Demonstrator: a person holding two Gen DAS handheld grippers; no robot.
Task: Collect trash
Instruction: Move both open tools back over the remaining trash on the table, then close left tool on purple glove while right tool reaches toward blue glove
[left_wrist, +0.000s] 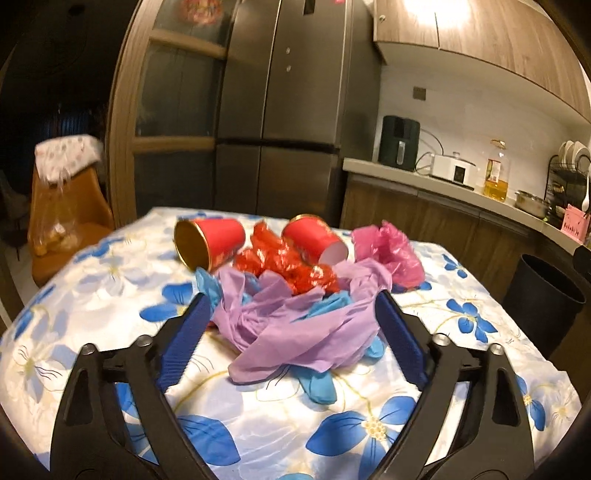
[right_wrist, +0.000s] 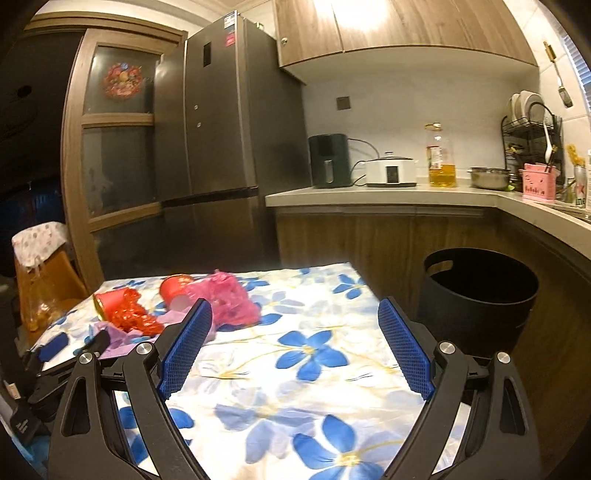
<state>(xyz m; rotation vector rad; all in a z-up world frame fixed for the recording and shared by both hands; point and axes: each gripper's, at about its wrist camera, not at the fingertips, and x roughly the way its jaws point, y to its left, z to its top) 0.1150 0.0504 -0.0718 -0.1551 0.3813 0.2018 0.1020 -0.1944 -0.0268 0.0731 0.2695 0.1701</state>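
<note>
Two hand-held grippers stand wide and empty over the flowered bench (right_wrist: 317, 369); the left hand-held gripper (left_wrist: 291, 317) already straddles the purple tissue (left_wrist: 295, 332), which lies between its blue pads without being pinched. Behind that tissue lie the red cups (left_wrist: 210, 242) and red wrapper (left_wrist: 284, 262) (tipped over, mouths sideways), the pink bag (left_wrist: 388, 254) to its right. Judging by position, the left hand is far nearer than the right hand-held gripper (right_wrist: 295, 332), which faces bare cloth, with the black bin (right_wrist: 480, 295) off to the tissue's right.

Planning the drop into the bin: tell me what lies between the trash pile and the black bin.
Nothing visible blocks it. From the purple tissue, the pink bag lies toward the bin side, then bare tablecloth to the table edge; the black bin stands open just beyond.
</note>
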